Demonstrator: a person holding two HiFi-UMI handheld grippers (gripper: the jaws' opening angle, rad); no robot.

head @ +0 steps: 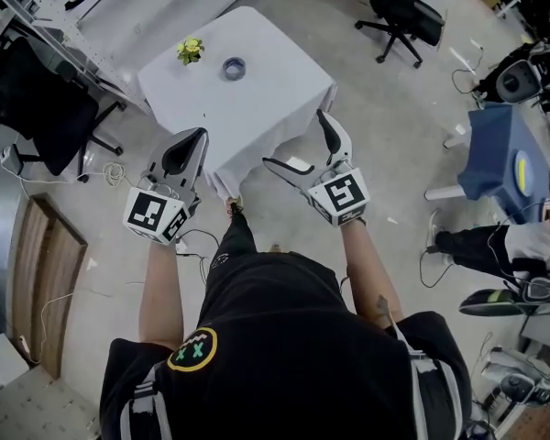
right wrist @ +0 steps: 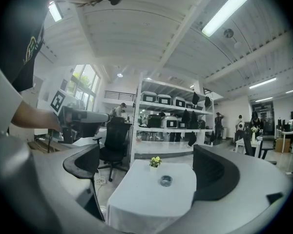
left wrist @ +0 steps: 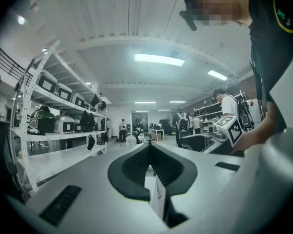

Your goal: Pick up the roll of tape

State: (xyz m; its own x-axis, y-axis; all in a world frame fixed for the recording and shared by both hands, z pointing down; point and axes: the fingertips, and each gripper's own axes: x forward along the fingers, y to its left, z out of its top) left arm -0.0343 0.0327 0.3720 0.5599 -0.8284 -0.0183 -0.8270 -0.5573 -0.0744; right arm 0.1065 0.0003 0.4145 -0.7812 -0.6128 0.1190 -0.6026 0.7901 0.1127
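A small grey roll of tape [head: 234, 67] lies flat on a table draped in a white cloth [head: 275, 104], next to a little yellow-flowered plant [head: 191, 50]. Both grippers are held in the air short of the table's near edge, well away from the tape. My left gripper [head: 198, 137] is shut with nothing in it; in its own view the dark jaws meet at the tip [left wrist: 149, 149] and point into the room. My right gripper [head: 304, 147] is open and empty. Between its spread jaws [right wrist: 151, 172] I see the tape [right wrist: 166, 181], the plant [right wrist: 156, 162] and the table [right wrist: 132, 201].
Black office chairs stand beyond the table at the right [head: 403, 12] and at its left [head: 37, 104]. A blue stand [head: 495, 154] and another person's legs [head: 490, 246] are at the right. Cables [head: 101, 177] trail on the floor. Shelving [right wrist: 171, 116] stands behind the table.
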